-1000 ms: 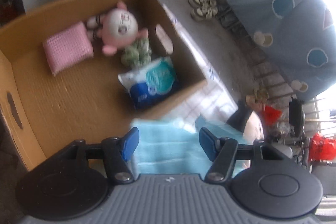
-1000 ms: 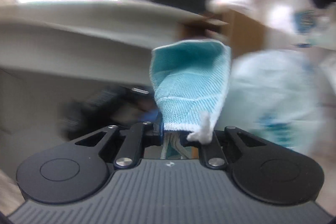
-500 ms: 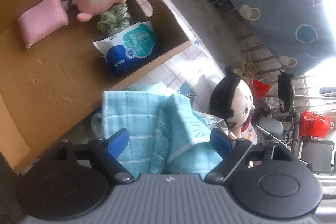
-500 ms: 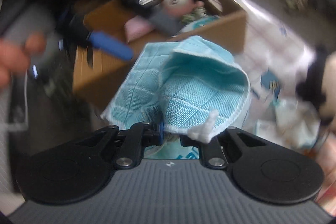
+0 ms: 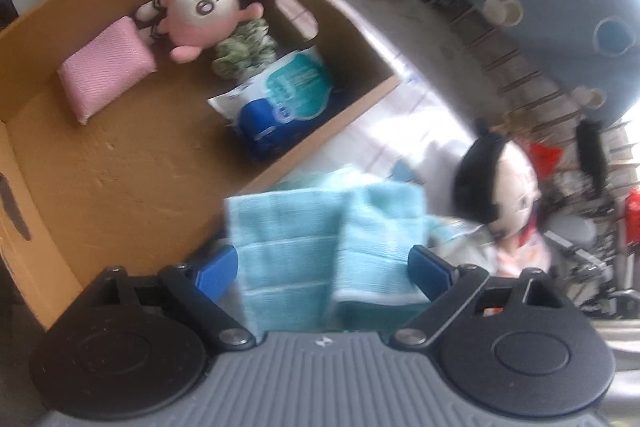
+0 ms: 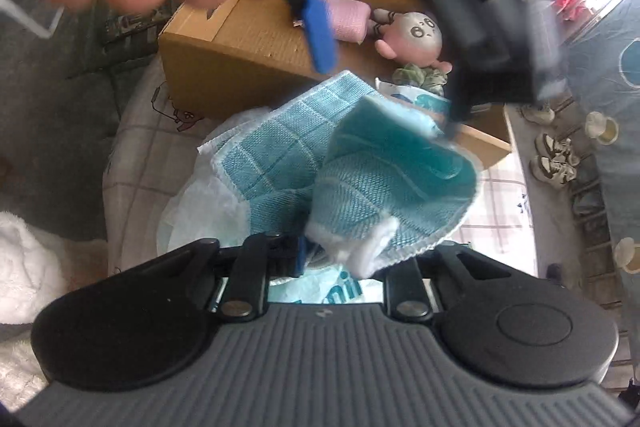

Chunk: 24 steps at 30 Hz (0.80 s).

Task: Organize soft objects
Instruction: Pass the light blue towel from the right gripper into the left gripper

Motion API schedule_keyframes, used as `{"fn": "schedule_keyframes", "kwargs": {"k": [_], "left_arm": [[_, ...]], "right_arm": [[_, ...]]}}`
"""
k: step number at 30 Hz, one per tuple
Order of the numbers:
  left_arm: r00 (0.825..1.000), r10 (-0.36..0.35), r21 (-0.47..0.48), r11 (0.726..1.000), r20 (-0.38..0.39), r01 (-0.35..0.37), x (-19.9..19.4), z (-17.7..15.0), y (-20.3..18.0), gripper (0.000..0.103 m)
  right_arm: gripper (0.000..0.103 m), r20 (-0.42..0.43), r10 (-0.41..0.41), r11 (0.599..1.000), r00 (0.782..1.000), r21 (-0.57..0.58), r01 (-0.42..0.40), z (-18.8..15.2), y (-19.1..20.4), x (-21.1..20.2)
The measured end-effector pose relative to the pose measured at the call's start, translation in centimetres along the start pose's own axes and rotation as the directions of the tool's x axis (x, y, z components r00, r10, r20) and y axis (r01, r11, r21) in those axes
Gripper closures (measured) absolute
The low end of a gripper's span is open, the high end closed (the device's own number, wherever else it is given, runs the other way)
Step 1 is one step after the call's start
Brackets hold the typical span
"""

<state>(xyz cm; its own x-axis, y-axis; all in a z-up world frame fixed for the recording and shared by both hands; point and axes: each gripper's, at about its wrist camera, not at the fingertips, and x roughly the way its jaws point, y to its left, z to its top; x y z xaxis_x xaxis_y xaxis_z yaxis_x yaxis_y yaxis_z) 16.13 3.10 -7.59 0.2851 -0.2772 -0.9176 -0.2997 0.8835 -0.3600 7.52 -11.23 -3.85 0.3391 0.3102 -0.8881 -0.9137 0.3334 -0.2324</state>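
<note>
Cloth: teal towel (image 5: 324,251), folded, lower centre of the left wrist view, just outside the cardboard box (image 5: 120,163).
Left gripper (image 5: 322,267): jaws just opening, spread wide, towel between them, pads not pressing.
Right gripper (image 6: 344,259): jaws just opening, narrow gap; towel edge between them; grip cannot be told.
Box contents: pink plush (image 5: 200,15), pink cushion (image 5: 106,67), green scrunchie (image 5: 244,49), tissue pack (image 5: 280,99).
Beside box: black-haired doll (image 5: 500,187).

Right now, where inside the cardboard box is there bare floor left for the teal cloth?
The cardboard box has a wide bare floor in its near half, between the pink pillow, the tissue pack and the near wall. The far end is crowded: pink plush, green scrunchie and tissue pack lie close together. The teal cloth is outside the box.
</note>
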Motion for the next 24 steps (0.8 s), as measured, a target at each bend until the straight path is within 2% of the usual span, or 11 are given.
{"fn": "schedule_keyframes", "kwargs": {"k": [2,5,7,9,11,14,18,20,22,23,24], "left_arm": [[0.999,0.017,-0.004,1.0,-0.028,-0.017,0.7,-0.1,0.5,0.01],[0.998,0.001,-0.031,1.0,-0.07,-0.004,1.5,-0.2,1.3,0.01],[0.997,-0.012,-0.041,0.999,-0.074,0.009,1.7,-0.3,1.6,0.01],[0.997,-0.019,-0.037,0.999,-0.072,0.016,1.8,-0.3,1.7,0.013],[0.997,-0.021,-0.027,0.999,-0.069,0.019,2.1,-0.3,1.5,0.018],[0.998,-0.011,-0.026,1.0,-0.059,0.01,2.1,-0.2,1.3,0.031],[0.999,0.001,-0.008,1.0,-0.032,-0.001,1.8,-0.3,1.1,0.045],[1.0,0.009,-0.003,1.0,-0.028,-0.01,1.8,-0.4,1.0,0.049],[1.0,0.002,-0.007,1.0,-0.023,-0.002,1.6,-0.4,1.1,0.05],[1.0,-0.006,-0.01,1.0,-0.021,0.006,1.4,-0.5,1.1,0.05],[1.0,-0.02,-0.015,1.0,-0.016,0.02,1.1,-0.5,1.1,0.05]], "right_arm": [[0.053,0.012,0.014,0.999,1.0,0.038,-0.015,-0.6,-0.8,-0.6],[0.037,0.034,0.033,0.991,0.999,0.126,-0.037,-1.8,-2.1,-2.5],[0.036,0.067,0.077,0.967,0.995,0.238,-0.091,-2.6,-3.7,-3.7],[0.036,0.117,0.127,0.917,0.985,0.364,-0.162,-3.5,-5.7,-4.6],[0.038,0.173,0.169,0.837,0.97,0.494,-0.234,-4.6,-7.8,-4.8],[0.046,0.254,0.193,0.669,0.948,0.673,-0.317,-6.7,-10.9,-4.1],[0.054,0.358,0.161,0.416,0.92,0.82,-0.392,-10.0,-13.6,-2.6],[0.059,0.38,0.149,0.322,0.913,0.854,-0.408,-11.2,-14.0,-1.1],[0.072,0.399,0.179,0.243,0.899,0.868,-0.434,-12.1,-13.6,0.8],[0.08,0.406,0.198,0.228,0.892,0.866,-0.444,-12.0,-13.2,1.7],[0.08,0.408,0.211,0.235,0.888,0.861,-0.452,-11.8,-12.7,2.0]]}}
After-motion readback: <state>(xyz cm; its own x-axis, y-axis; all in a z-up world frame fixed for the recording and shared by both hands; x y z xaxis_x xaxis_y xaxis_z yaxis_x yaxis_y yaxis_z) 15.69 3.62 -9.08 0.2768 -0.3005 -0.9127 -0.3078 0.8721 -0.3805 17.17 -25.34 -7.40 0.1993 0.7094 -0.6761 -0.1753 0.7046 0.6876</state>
